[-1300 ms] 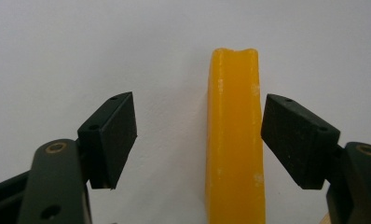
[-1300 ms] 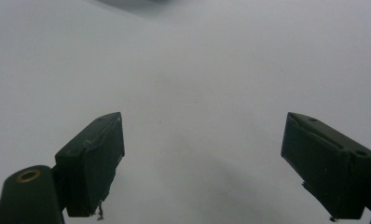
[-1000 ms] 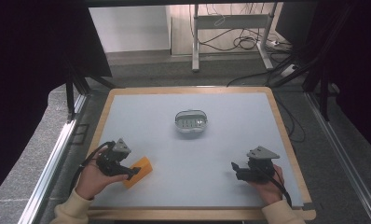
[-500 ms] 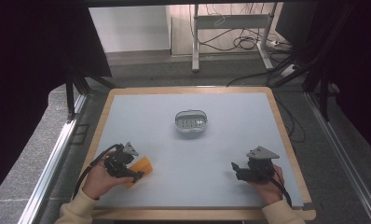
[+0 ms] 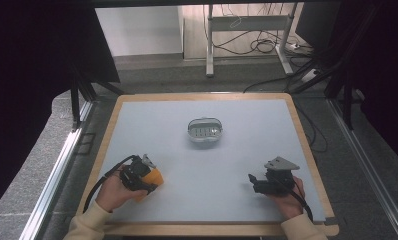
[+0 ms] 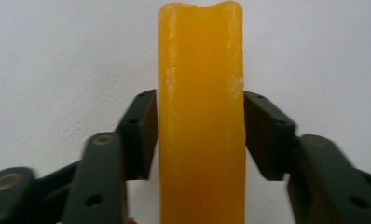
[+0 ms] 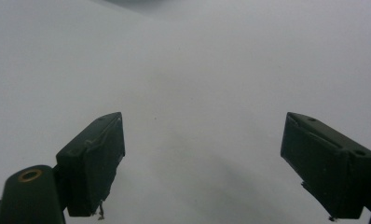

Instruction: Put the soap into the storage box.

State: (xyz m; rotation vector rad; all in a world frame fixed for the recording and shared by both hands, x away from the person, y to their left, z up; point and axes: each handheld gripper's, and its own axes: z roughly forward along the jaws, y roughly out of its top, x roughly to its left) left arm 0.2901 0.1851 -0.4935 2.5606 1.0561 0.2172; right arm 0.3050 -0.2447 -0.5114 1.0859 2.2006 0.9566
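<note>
From above, two tongs work one grey table (image 5: 237, 165). The left gripper (image 5: 146, 181) sits over one orange block (image 5: 154, 177) at the near left; its jaws have just been closing with that block between them. One metal basket (image 5: 205, 131) stands well beyond both tongs, about midway between them. The right gripper (image 5: 254, 181) rests near the right edge, well apart from the block.

In the left gripper view, both pads (image 6: 142, 135) touch the sides of the orange block (image 6: 202, 116), clamped on it.

In the right gripper view, the right gripper (image 7: 202, 163) has its jaws wide apart over bare table (image 7: 197, 70).
</note>
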